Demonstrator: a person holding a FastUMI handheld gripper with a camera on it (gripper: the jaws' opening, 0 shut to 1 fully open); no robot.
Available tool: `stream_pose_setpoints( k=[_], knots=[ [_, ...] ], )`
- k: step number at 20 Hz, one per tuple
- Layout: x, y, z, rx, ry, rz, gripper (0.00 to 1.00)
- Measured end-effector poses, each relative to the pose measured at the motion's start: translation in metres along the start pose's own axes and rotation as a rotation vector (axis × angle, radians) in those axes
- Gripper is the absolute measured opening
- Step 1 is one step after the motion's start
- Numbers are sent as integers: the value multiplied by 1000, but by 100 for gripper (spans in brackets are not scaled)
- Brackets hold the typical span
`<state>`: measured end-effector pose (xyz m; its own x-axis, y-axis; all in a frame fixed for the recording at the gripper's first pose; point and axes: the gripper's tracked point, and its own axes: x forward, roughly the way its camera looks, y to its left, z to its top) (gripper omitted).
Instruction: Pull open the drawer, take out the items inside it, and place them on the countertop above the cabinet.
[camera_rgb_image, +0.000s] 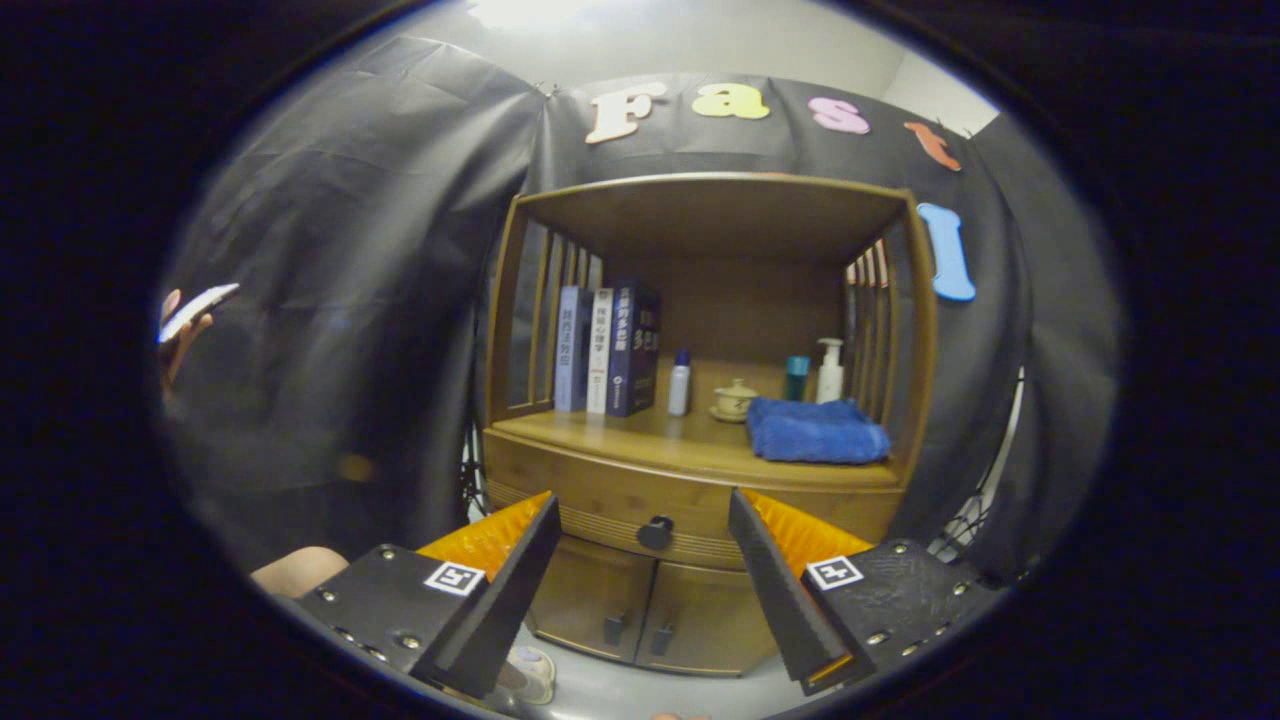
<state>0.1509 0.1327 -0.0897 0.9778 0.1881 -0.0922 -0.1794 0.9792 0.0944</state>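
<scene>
Black cloth drapes the booth on every side, and a small wooden cabinet (700, 440) stands against it at the middle of the frame. Nearest, at the bottom of the frame, the gripper (645, 510) has its two fingers spread wide with nothing between them or held. Just beyond the fingertips, and framed in the gap between them, sits the dark round knob (655, 531) of the drawer (610, 505), which runs as a wide band across the cabinet front with its long axis left to right; the drawer looks shut. The knob lies straight ahead and a touch below the fingertips, so the coming move is probably a forward reach to bracket it, then a pull straight back. Below the drawer are two small doors (650, 610). Above it is the countertop (640, 440), already bearing a folded blue towel (815, 432) on the right, a small lidded cup (735, 400), bottles (828, 370) and upright books (605, 350) at the back left. At the far left of the frame, a hand (175, 340) holds a phone (198, 310).
</scene>
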Motion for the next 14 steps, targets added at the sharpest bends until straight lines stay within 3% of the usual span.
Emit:
stream_pose_setpoints(
  k=[4, 8, 14],
  knots=[
    [43, 4, -19, -21, 22, -28, 100],
    [82, -14, -49, -18, 64, -134, 100],
    [140, -38, -106, -46, 173, -219, 100]
  ],
)
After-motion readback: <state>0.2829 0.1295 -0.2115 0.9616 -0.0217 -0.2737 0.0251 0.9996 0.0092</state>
